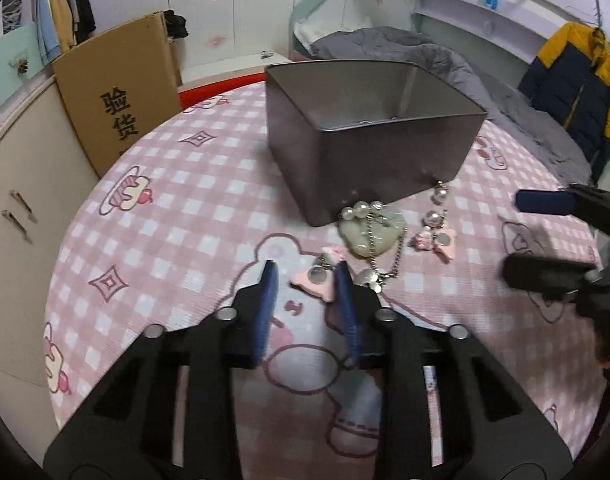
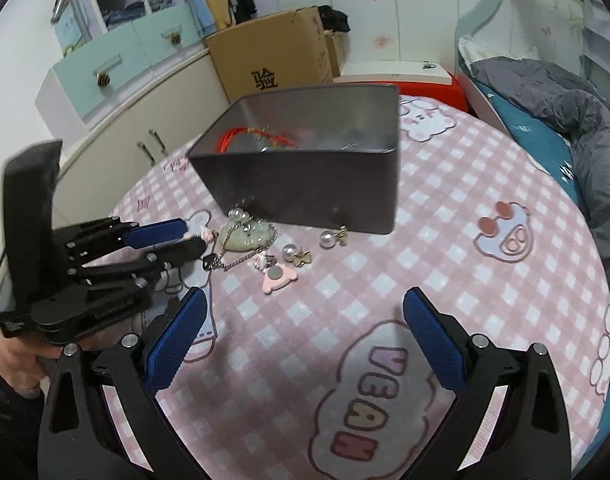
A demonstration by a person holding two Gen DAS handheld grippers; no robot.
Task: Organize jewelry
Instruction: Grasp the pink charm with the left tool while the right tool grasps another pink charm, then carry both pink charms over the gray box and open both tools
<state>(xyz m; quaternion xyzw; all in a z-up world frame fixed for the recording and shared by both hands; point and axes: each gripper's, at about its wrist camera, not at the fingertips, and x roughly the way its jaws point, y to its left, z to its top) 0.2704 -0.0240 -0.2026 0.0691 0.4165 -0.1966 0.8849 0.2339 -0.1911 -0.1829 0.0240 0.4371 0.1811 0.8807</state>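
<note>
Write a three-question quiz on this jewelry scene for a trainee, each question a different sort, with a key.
1. True or false: the right gripper holds a pearl earring.
2. The red cord lies: A in the metal box; B on the cloth; C in a gripper.
3. Fill in: the left gripper is open around a pink ____.

Key: 1 false; 2 A; 3 earring.

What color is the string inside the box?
Red-orange string, lying in the dark box; the right wrist view shows it best.
</note>
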